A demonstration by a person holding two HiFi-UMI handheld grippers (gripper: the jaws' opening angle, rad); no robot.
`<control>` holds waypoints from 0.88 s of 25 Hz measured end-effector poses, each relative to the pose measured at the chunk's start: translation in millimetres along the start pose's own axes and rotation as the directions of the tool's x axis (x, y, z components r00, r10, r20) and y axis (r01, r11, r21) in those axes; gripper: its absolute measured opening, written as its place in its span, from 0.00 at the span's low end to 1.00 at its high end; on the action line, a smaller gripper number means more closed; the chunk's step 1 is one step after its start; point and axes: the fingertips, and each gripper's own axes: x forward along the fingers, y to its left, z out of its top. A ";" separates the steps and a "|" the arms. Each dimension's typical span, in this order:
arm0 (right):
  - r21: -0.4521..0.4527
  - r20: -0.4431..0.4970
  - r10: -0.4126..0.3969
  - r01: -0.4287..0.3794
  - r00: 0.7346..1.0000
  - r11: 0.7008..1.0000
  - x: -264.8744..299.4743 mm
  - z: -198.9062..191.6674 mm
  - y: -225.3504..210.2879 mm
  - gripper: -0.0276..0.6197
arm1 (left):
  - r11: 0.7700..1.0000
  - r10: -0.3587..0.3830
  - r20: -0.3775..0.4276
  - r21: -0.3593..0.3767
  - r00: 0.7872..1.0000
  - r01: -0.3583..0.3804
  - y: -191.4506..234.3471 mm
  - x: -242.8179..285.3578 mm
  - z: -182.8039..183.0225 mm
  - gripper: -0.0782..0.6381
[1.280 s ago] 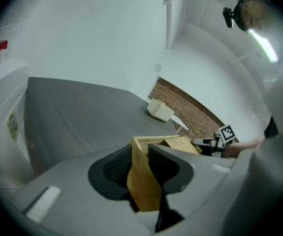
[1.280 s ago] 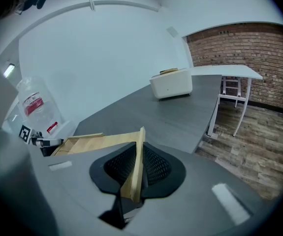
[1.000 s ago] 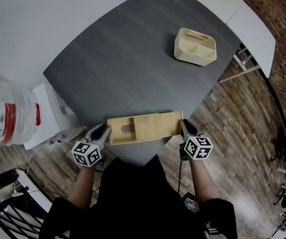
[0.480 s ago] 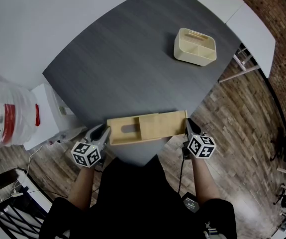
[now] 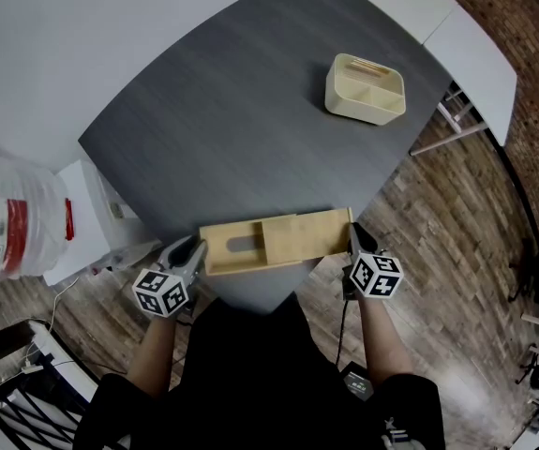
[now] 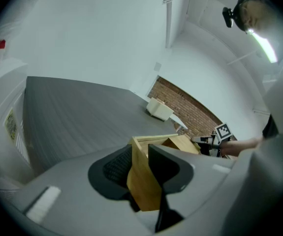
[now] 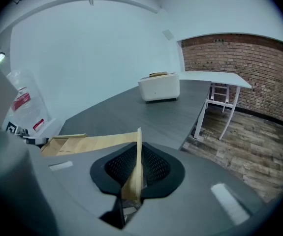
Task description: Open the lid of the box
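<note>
Nearest the person, the left hand-held gripper [image 5: 192, 249] is clamping the left end of the box [image 5: 236, 247], its jaws standing wide with the wooden end wall filling the gap between them. The right hand-held gripper [image 5: 353, 238] is sitting at the opposite end, its jaws closing on the thin edge of the lid [image 5: 308, 234], which is lying flat and reaching out past the box's right end. The box is lying crosswise on the near corner of the worktop [image 5: 250, 129], its two ends coming close to the edges that meet there, with wood floor [image 5: 438, 218] below on both sides. Beyond the box the dark surface is running bare to a cream caddy [image 5: 366, 88] well apart near the far right edge. A white bag [image 5: 11, 218] is standing off to the left.
</note>
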 end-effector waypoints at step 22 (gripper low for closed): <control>0.042 0.002 -0.119 0.119 0.993 0.992 -4.8 7.8 -35.1 0.11 | 1.000 -0.002 0.000 -0.009 1.000 0.002 -1.5 0.3 0.2 0.25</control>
